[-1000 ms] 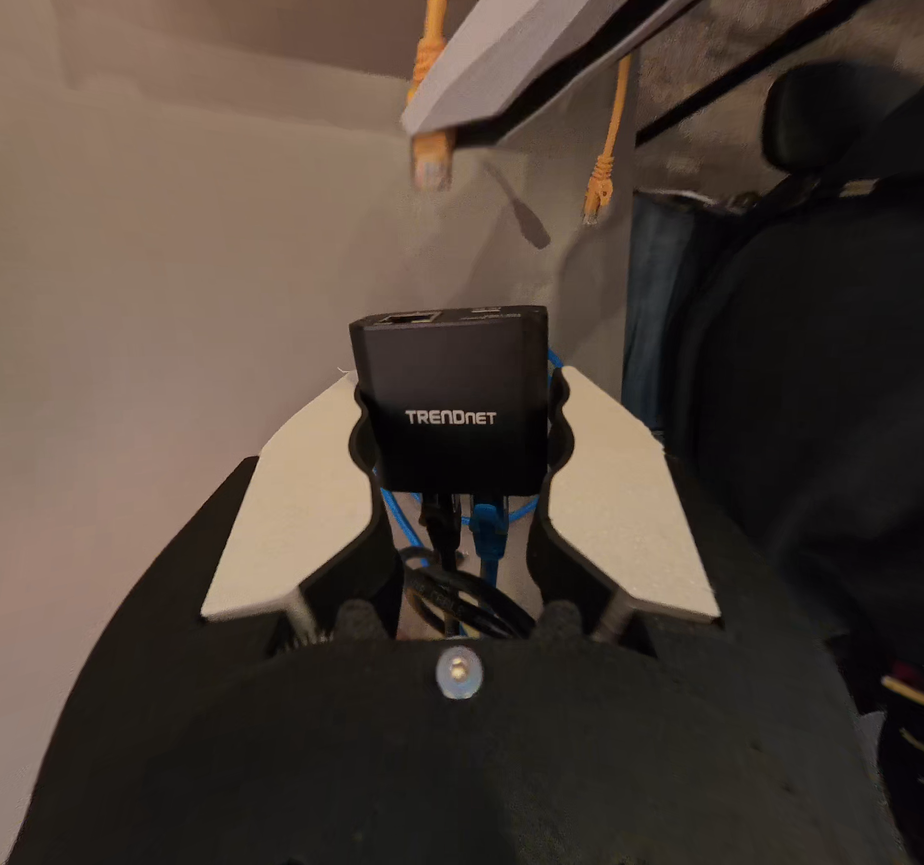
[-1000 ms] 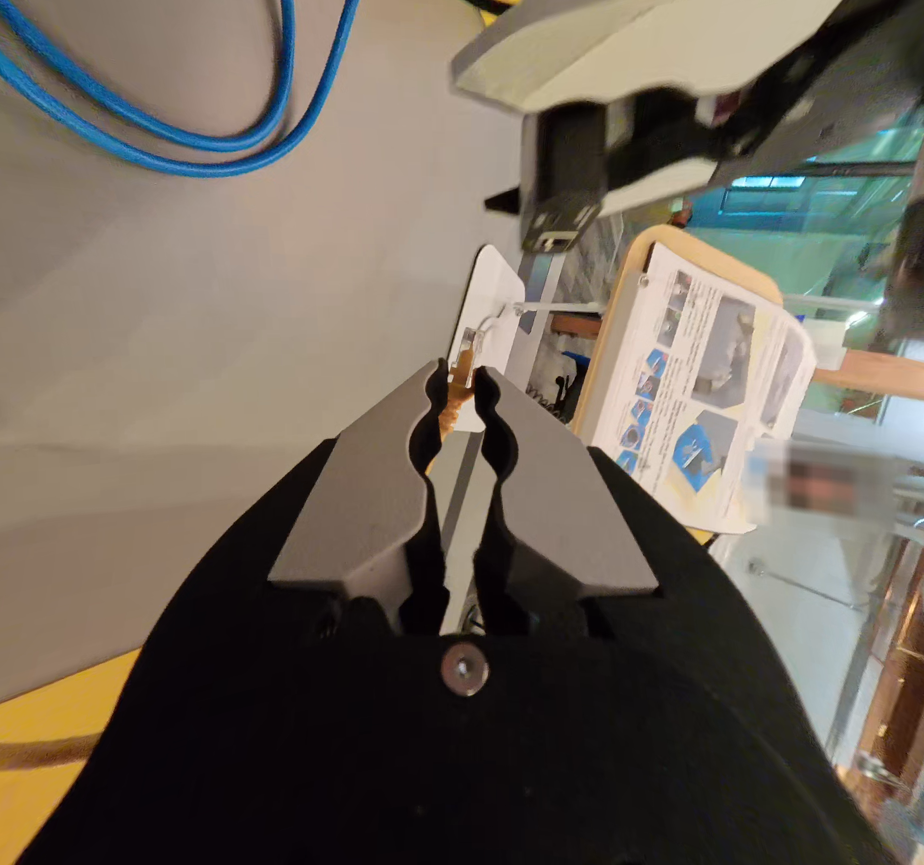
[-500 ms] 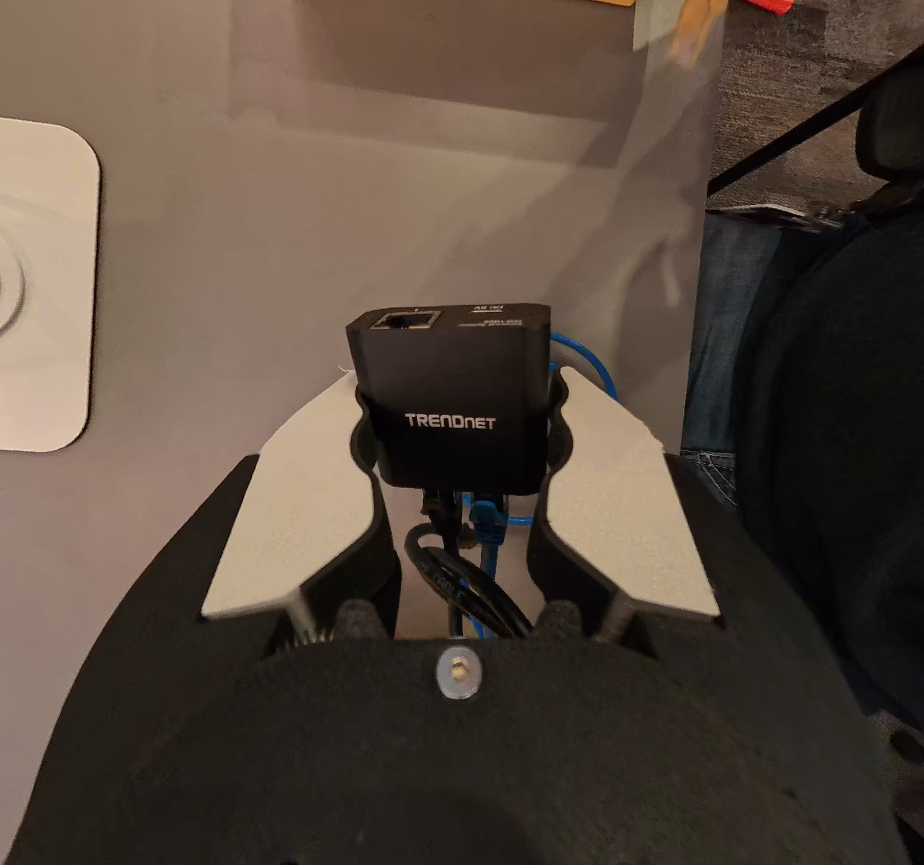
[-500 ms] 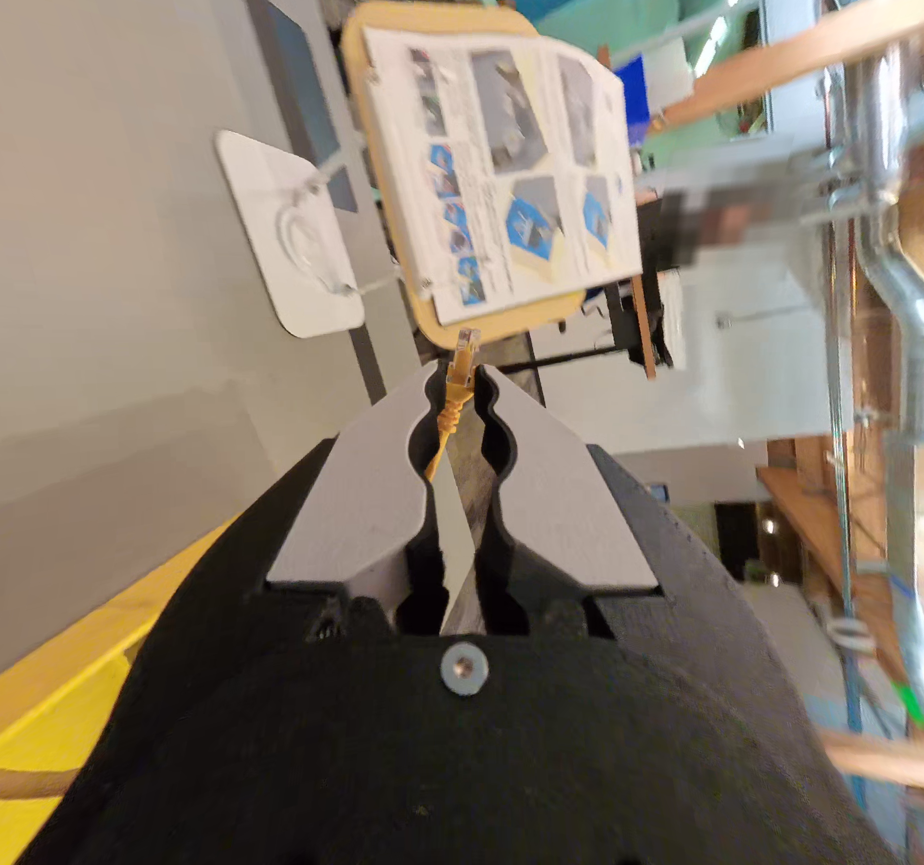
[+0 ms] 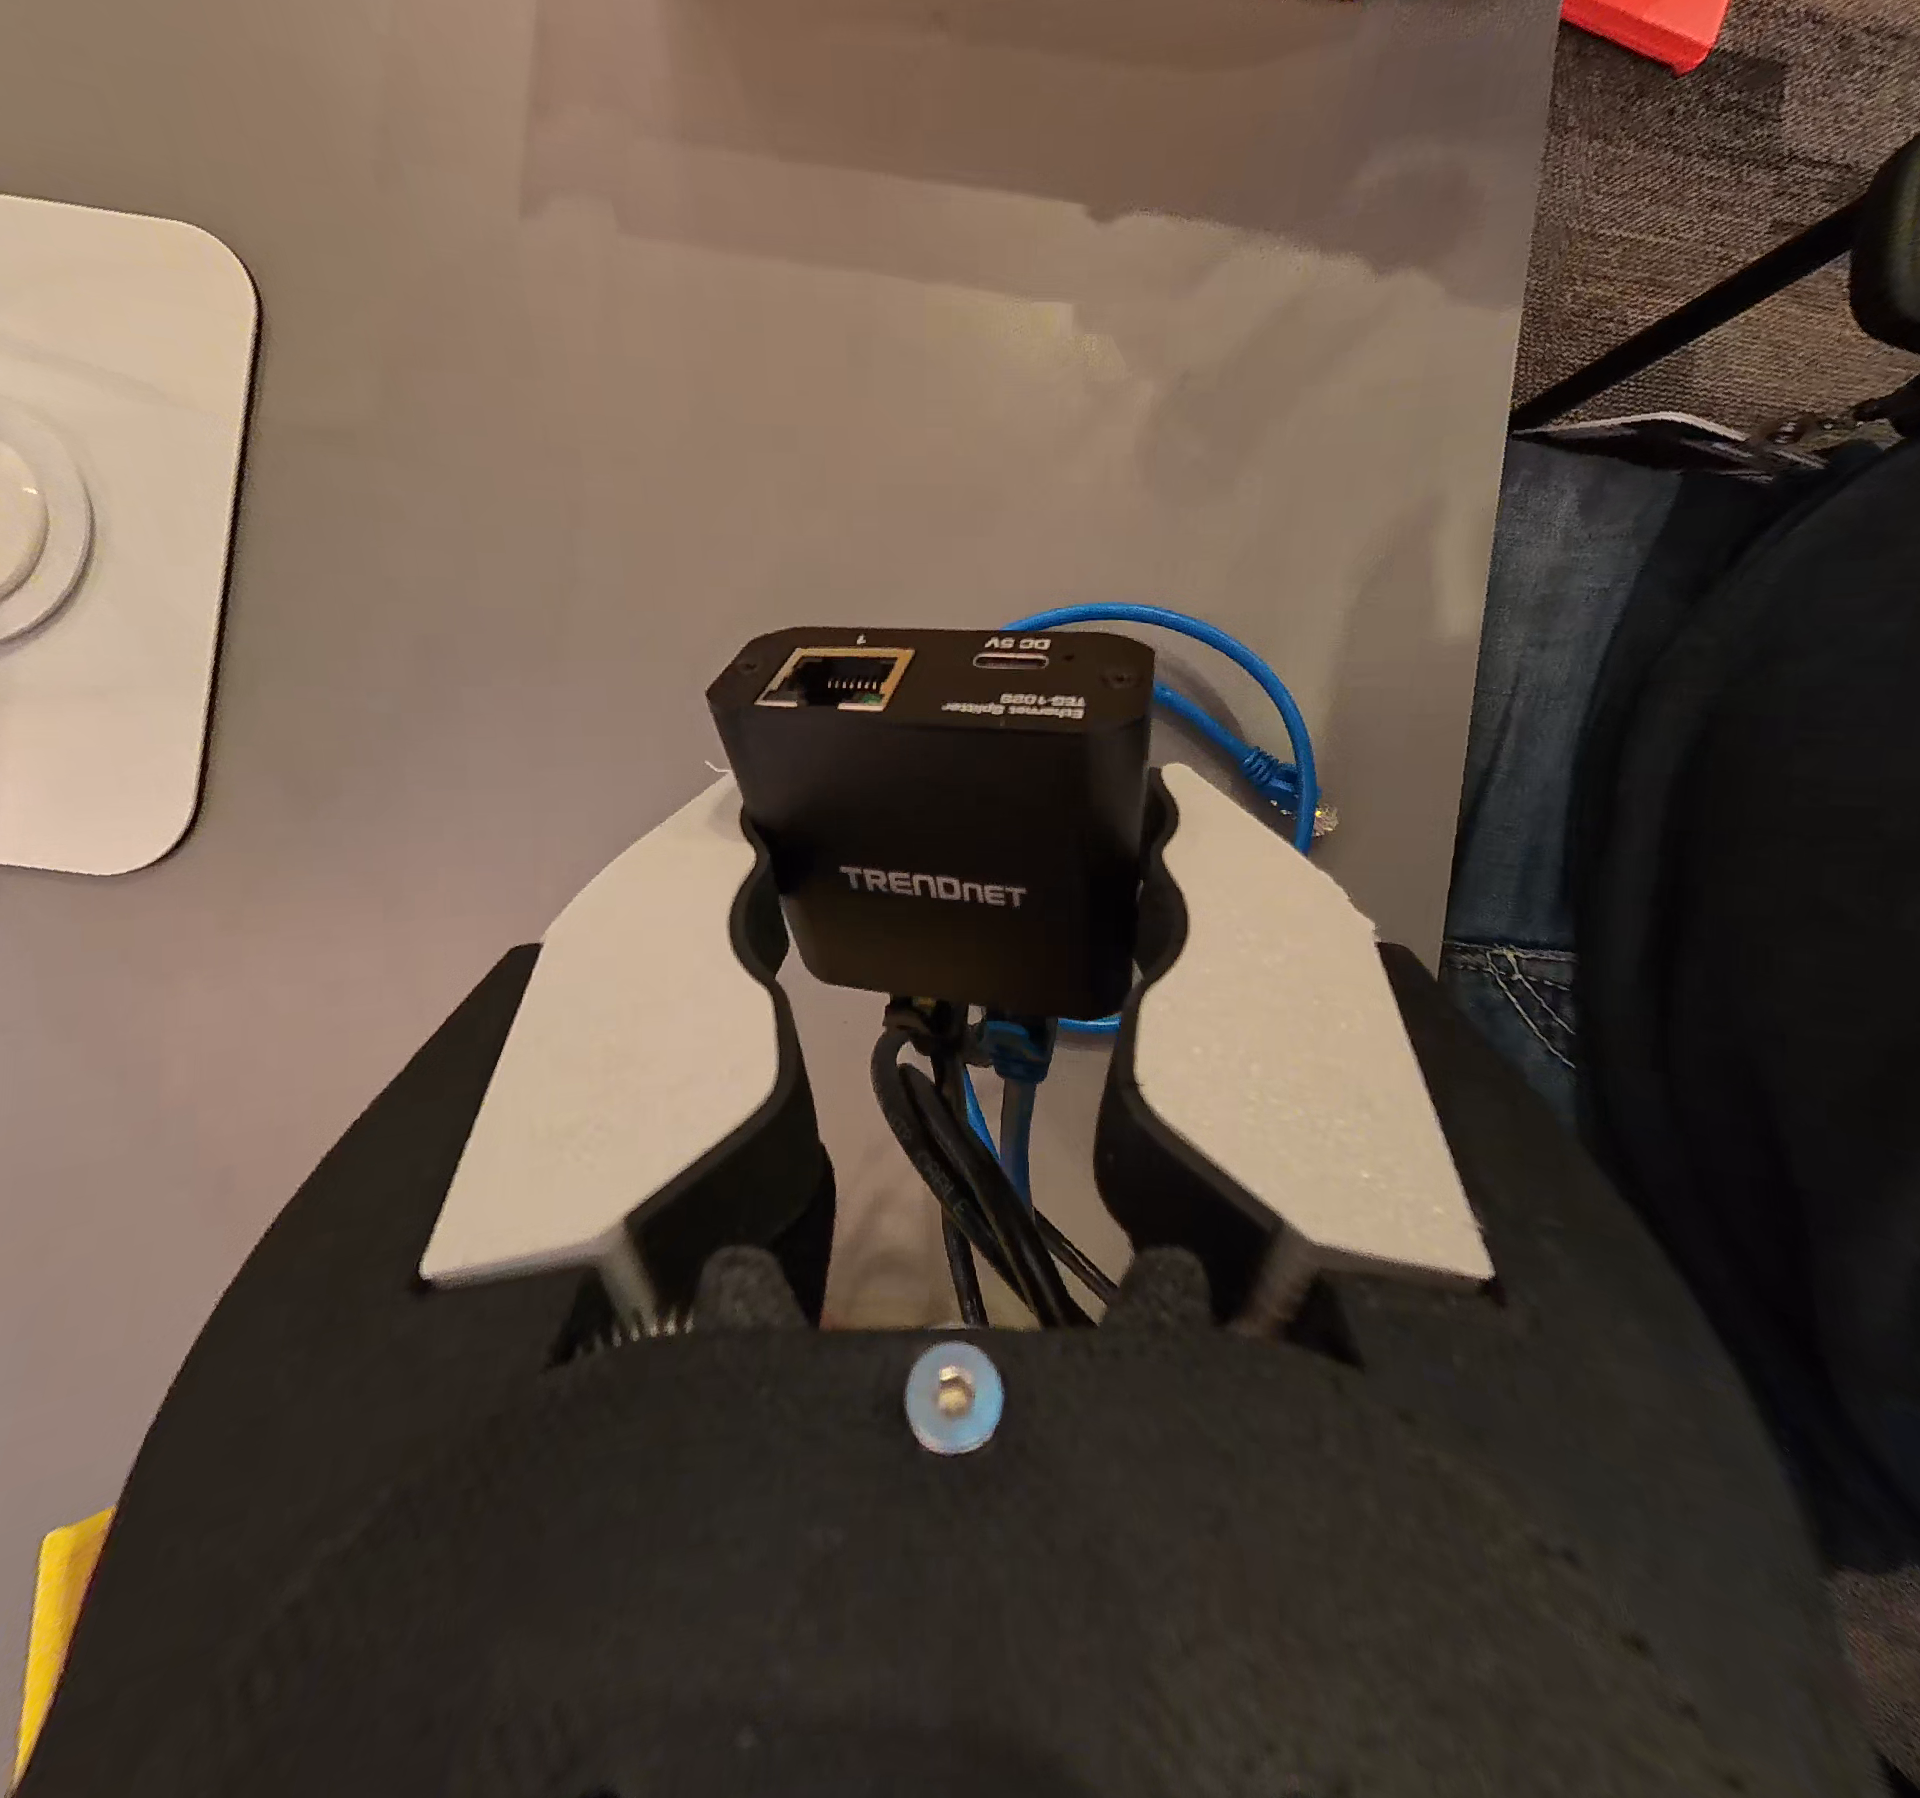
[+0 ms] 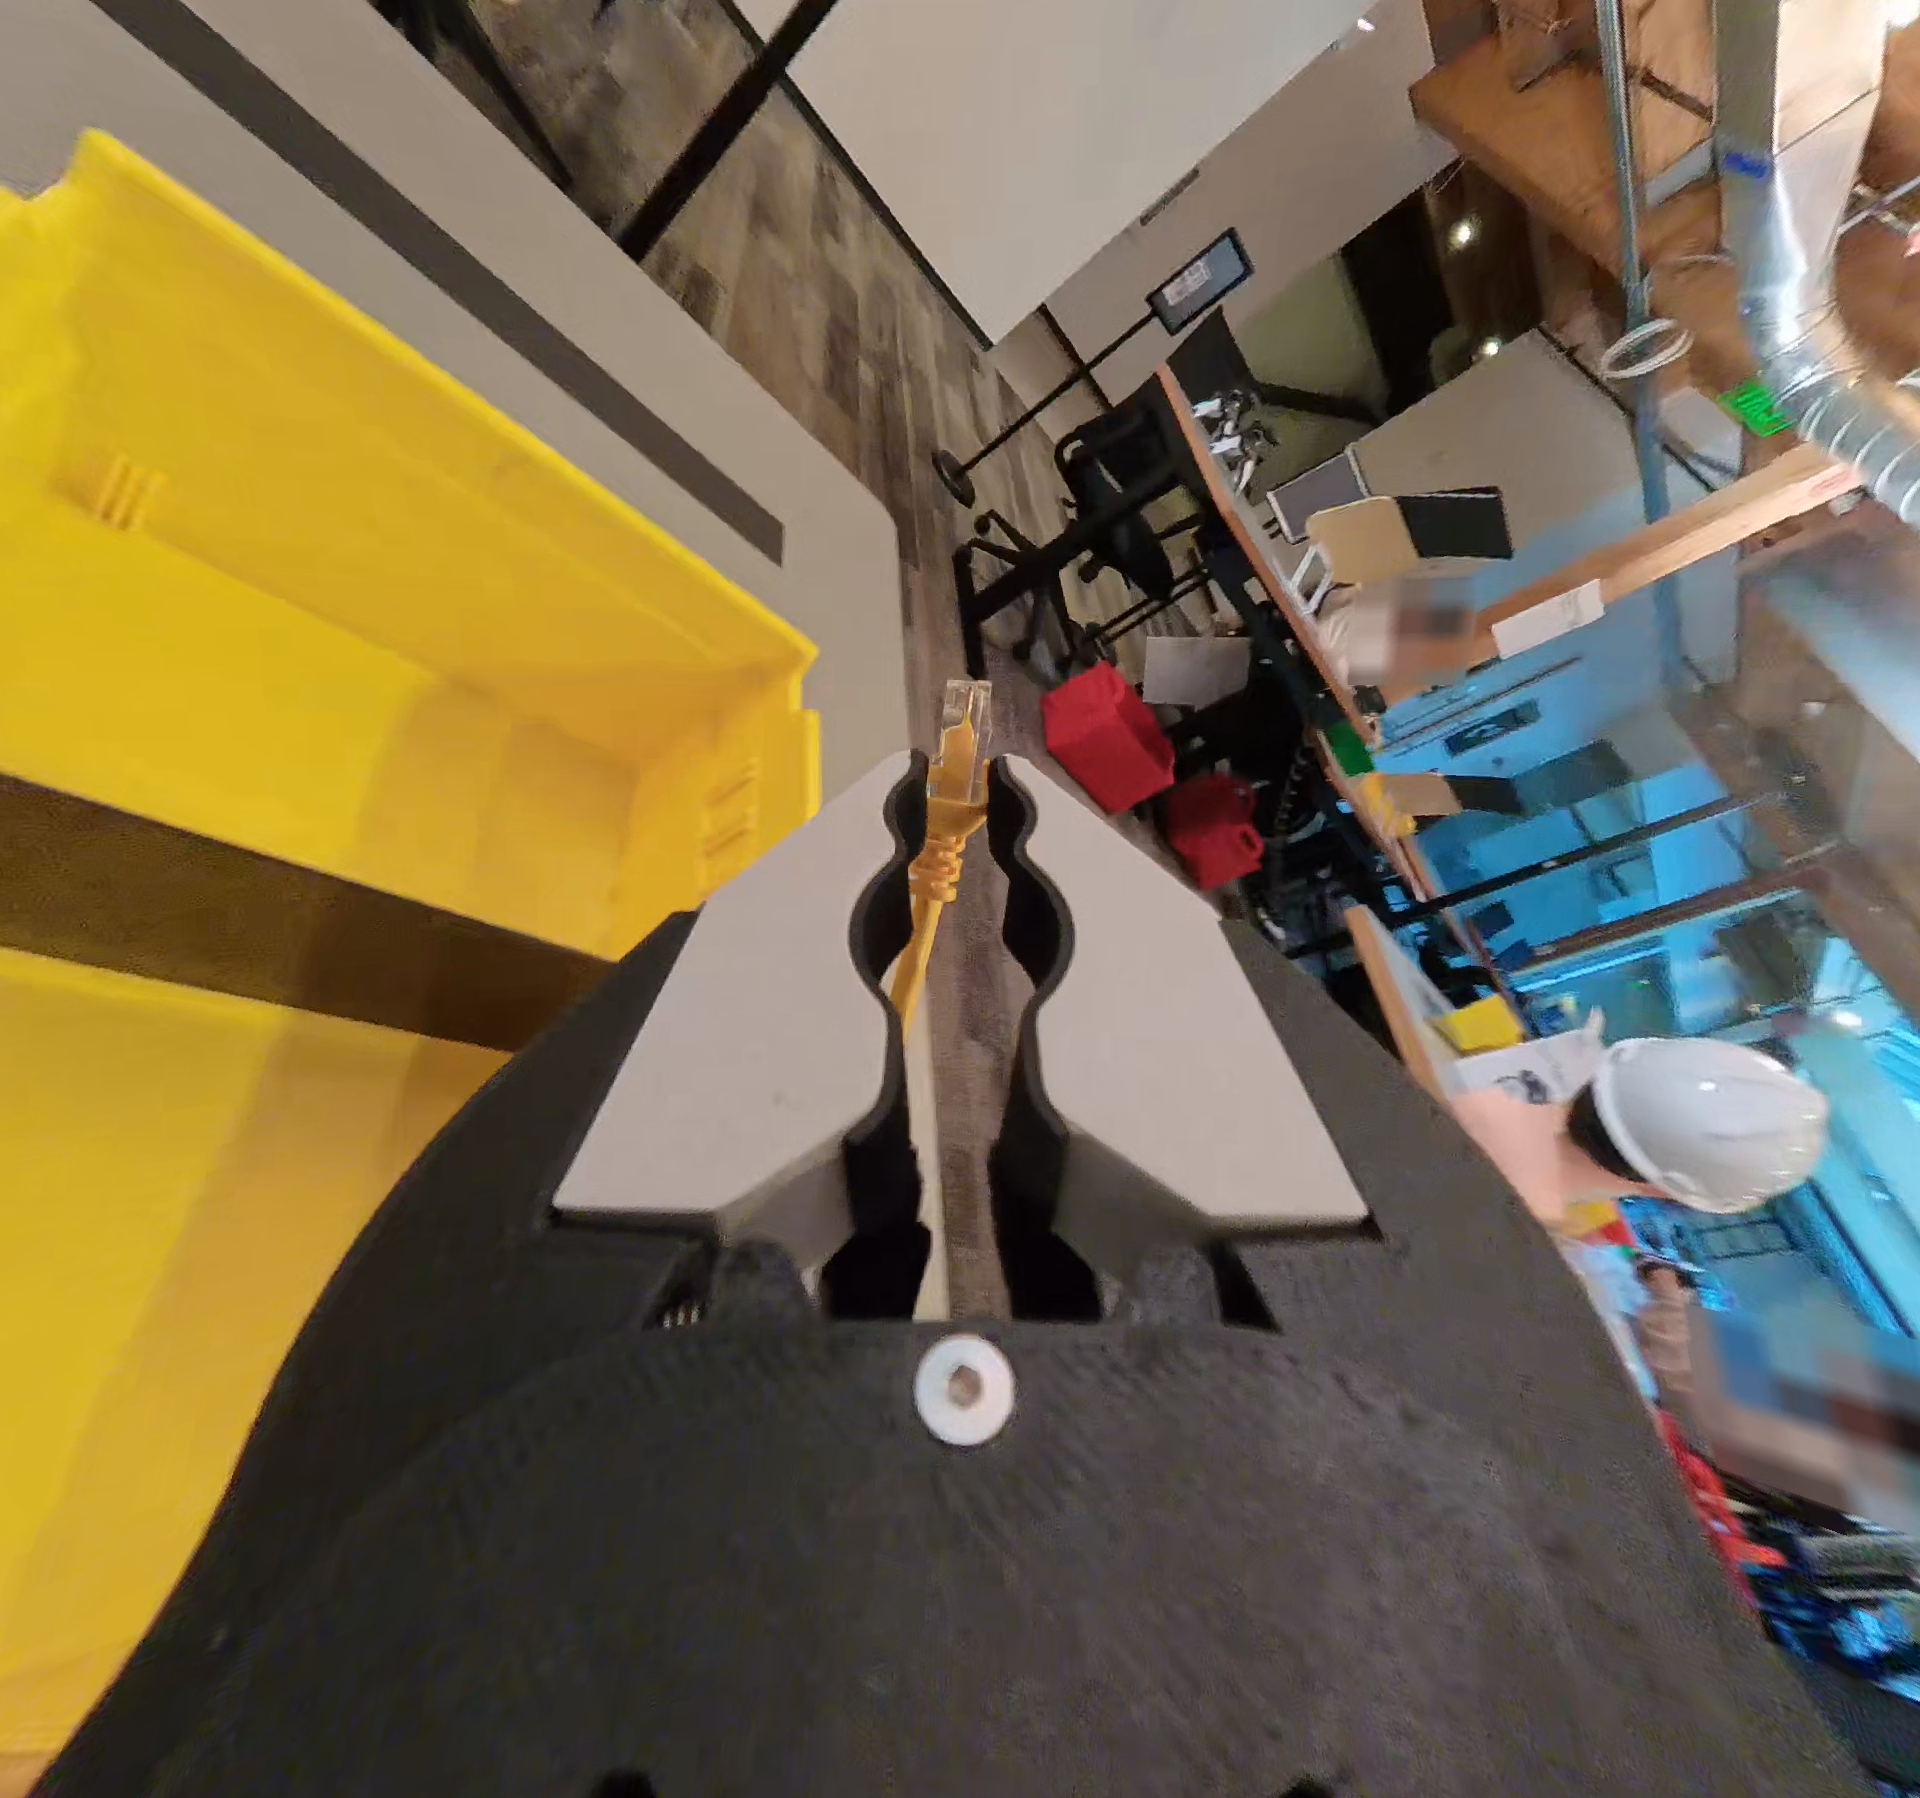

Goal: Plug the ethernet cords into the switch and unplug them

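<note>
The left gripper (image 5: 951, 875) clamps the black switch (image 5: 940, 813) above the grey table (image 5: 727, 346), its far port empty. The right gripper (image 6: 956, 792) pinches the orange cord (image 6: 951, 813), plug pointing away. Next, probably, the plug must be turned and lined up with that port.

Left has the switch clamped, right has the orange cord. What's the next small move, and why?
Probably swing the right gripper back toward the switch. Its orange plug points out into the room, nowhere near the switch, while the empty port on the far face sits open and unobstructed in the left gripper.
</note>
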`<state>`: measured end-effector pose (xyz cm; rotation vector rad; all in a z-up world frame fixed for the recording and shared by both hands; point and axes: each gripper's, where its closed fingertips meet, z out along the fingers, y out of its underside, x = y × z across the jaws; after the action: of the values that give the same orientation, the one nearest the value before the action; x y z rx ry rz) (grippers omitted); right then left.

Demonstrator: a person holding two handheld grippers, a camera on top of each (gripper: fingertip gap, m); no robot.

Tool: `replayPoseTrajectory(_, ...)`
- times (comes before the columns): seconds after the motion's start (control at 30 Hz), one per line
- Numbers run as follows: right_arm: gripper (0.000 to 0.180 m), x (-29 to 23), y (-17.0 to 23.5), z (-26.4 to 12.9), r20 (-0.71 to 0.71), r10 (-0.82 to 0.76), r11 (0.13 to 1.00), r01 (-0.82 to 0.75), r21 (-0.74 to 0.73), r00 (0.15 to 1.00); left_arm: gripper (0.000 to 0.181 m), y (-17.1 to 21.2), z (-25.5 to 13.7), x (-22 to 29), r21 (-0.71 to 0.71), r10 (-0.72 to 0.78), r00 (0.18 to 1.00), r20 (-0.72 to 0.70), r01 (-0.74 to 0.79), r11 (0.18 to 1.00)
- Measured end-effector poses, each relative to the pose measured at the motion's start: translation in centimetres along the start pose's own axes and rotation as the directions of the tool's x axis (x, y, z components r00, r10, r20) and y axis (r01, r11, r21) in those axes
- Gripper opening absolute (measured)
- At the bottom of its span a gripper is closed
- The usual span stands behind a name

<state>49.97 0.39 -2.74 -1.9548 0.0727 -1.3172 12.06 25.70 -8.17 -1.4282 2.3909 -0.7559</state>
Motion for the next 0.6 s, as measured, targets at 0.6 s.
replayPoseTrajectory(0.6, 0.019, -7.4, 7.8, 0.9, 0.152, -0.041, 0.967, 0.078, -0.243, 0.988, 0.065, 0.2, -0.1, -0.6, 0.010, -0.012, 1.000, 0.023, 0.012, 1.000)
